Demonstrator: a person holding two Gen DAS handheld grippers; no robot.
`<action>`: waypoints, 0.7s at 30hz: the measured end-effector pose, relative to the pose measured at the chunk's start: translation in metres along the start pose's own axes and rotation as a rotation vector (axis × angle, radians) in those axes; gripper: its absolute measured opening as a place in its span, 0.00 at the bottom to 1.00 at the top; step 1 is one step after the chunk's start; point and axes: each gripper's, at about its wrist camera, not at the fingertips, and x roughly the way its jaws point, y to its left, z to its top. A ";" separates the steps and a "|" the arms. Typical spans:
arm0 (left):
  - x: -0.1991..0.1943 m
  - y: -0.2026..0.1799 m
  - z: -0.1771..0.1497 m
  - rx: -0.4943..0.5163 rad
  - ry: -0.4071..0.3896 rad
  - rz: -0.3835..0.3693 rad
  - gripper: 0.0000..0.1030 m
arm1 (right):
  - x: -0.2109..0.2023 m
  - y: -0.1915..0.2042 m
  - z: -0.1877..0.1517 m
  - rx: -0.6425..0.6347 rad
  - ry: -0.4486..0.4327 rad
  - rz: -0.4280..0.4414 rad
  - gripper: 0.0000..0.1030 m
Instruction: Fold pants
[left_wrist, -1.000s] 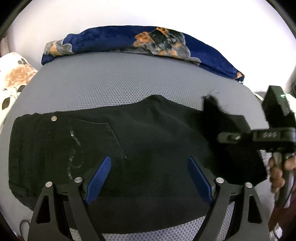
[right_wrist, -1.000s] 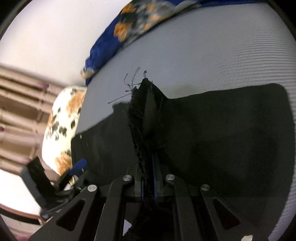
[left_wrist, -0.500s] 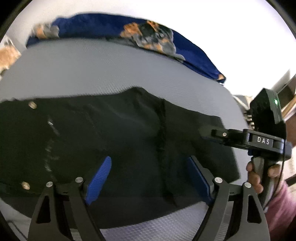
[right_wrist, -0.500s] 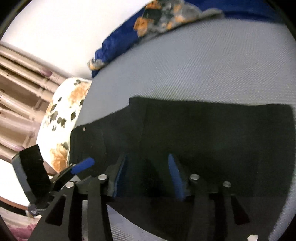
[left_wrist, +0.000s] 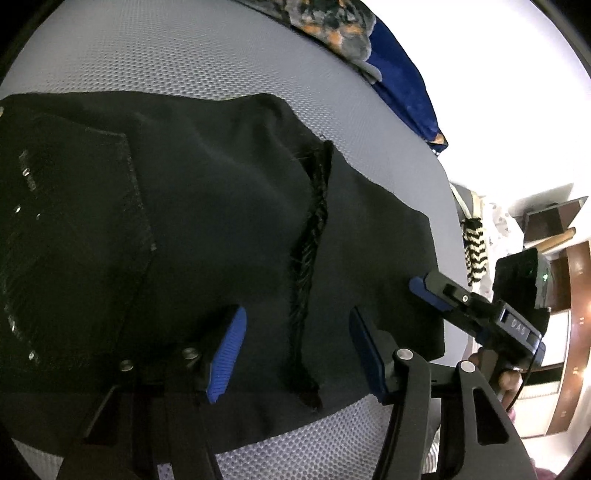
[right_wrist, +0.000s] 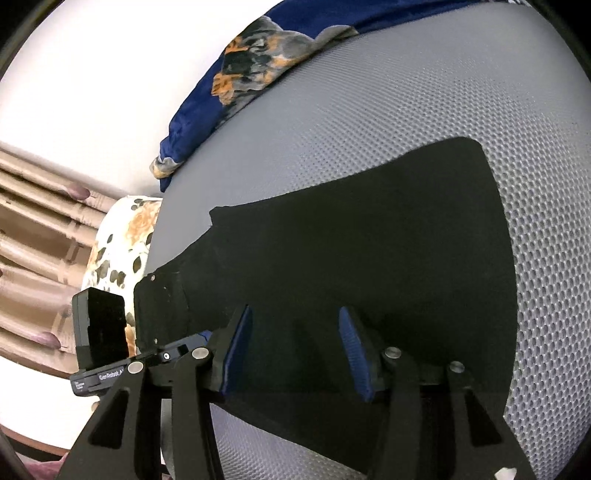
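Black pants (left_wrist: 207, 236) lie folded flat on a grey mesh mattress (left_wrist: 184, 59). A frayed hem edge (left_wrist: 312, 236) runs across the top layer. My left gripper (left_wrist: 295, 350) is open, its blue pads either side of the frayed hem near the front edge. My right gripper (right_wrist: 295, 349) is open and empty, low over the pants (right_wrist: 351, 251). It shows in the left wrist view (left_wrist: 476, 306) at the pants' right end. The left gripper shows in the right wrist view (right_wrist: 147, 360) at the left.
A blue floral blanket (left_wrist: 373, 48) lies along the far edge of the mattress (right_wrist: 424, 103); it also shows in the right wrist view (right_wrist: 251, 70). A white floral pillow (right_wrist: 122, 251) sits at the left end. Furniture (left_wrist: 554, 258) stands beyond the right edge.
My right gripper opened and let go of the raised pant leg end, which now lies flat on the pants. My left gripper moved right to straddle the frayed hem.
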 end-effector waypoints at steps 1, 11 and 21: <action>0.002 0.000 0.001 0.002 0.002 -0.005 0.57 | 0.001 -0.001 0.000 0.001 0.000 0.003 0.46; 0.026 -0.019 0.005 -0.001 0.066 -0.108 0.56 | 0.001 -0.012 -0.002 0.019 -0.002 0.025 0.46; 0.033 -0.026 0.000 0.012 0.044 -0.105 0.12 | -0.001 -0.018 -0.001 0.031 -0.011 0.025 0.45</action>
